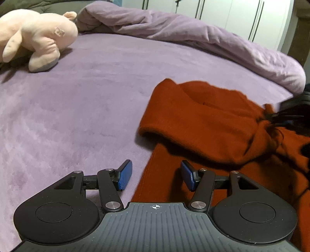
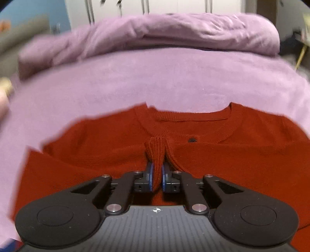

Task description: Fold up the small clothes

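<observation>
A small rust-red knitted cardigan [image 2: 213, 155] lies on the purple bed, its round neckline toward the far side and a dark button near the collar. My right gripper [image 2: 157, 174] is shut on a ribbed strip of the cardigan, a sleeve cuff or a front band, which stands up as a pinched fold between the blue pads. In the left wrist view the cardigan [image 1: 203, 124] lies to the right with one sleeve folded across its body. My left gripper [image 1: 156, 175] hovers open over the cardigan's left edge, nothing between its blue pads. The right gripper [image 1: 294, 116] shows as a dark blur at the right edge.
A pink plush toy [image 1: 36, 36] lies at the far left of the bed. A bunched purple duvet [image 1: 193, 33] runs along the far side, with white wardrobe doors [image 1: 232, 15] behind it. The purple bed sheet [image 1: 87, 97] stretches left of the cardigan.
</observation>
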